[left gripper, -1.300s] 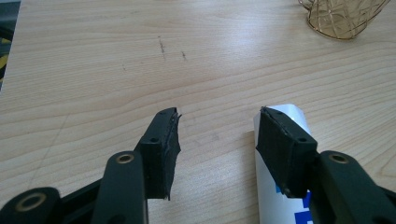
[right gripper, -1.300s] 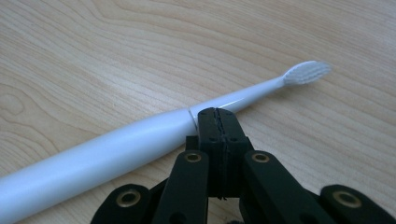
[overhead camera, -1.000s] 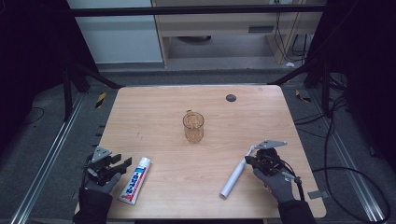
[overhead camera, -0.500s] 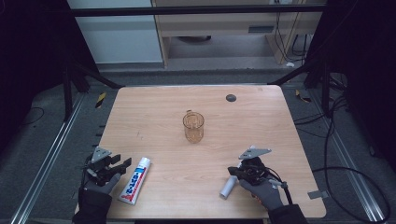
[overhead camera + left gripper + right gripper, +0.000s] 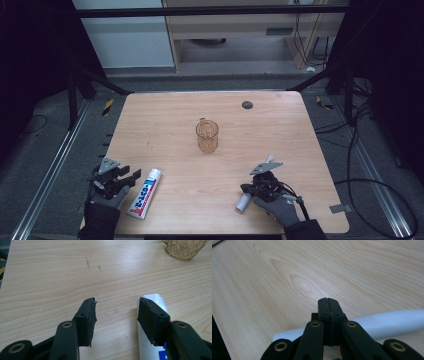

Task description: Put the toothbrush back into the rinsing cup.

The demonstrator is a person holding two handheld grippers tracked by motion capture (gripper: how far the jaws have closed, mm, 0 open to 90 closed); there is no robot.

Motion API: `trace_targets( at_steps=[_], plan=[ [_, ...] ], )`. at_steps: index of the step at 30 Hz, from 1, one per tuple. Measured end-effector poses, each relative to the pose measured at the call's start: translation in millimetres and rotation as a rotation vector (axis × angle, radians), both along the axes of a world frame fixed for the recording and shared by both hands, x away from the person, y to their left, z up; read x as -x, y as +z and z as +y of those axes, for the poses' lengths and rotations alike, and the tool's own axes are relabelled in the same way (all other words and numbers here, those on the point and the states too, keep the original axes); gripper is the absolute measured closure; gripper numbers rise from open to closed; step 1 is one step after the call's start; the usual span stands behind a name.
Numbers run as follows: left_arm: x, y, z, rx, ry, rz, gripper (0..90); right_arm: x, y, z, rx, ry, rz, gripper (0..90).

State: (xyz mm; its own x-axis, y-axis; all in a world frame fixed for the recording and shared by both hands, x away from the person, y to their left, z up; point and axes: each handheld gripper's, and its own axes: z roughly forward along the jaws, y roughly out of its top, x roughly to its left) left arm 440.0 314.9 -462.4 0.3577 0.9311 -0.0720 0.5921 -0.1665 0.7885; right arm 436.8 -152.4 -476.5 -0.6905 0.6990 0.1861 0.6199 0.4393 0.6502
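Note:
A white and blue toothpaste tube (image 5: 144,194) lies near the table's front left. My left gripper (image 5: 131,176) rests just left of it, open; in the left gripper view the tube's white end (image 5: 156,299) lies against the outside of the right jaw, and only bare wood sits between the gripper's (image 5: 116,315) jaws. A white cylinder (image 5: 242,203) lies at the front right. My right gripper (image 5: 245,189) hovers over it with its jaws pressed together and nothing between them; the cylinder (image 5: 392,322) runs crosswise beneath the shut gripper (image 5: 328,302).
An amber glass cup (image 5: 207,136) stands upright at the middle of the wooden table (image 5: 280,140), its base in the left gripper view (image 5: 183,248). A small dark disc (image 5: 247,105) lies near the far edge. Dark floor and frame rails surround the table.
My right gripper has moved left and a little down, coming over the white cylinder and covering most of it. The left gripper and the toothpaste tube have stayed put.

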Motion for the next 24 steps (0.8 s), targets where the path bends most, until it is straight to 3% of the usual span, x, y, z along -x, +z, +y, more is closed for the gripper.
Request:
trace_targets(
  at_steps=[13, 14, 24],
  plan=[
    [0.0, 0.1, 0.2, 0.001, 0.0, 0.001, 47.5, 2.8, -1.9, -5.5, 0.02, -0.005, 0.011, 90.0],
    [0.1, 0.1, 0.2, 0.002, 0.001, 0.001, 47.5, 2.5, -3.0, -6.8, 0.027, 0.004, -0.007, 90.0],
    [0.4, 0.2, 0.3, 0.002, 0.001, 0.001, 47.5, 6.6, -2.5, -14.8, 0.027, -0.012, 0.014, 90.0]
  ],
)
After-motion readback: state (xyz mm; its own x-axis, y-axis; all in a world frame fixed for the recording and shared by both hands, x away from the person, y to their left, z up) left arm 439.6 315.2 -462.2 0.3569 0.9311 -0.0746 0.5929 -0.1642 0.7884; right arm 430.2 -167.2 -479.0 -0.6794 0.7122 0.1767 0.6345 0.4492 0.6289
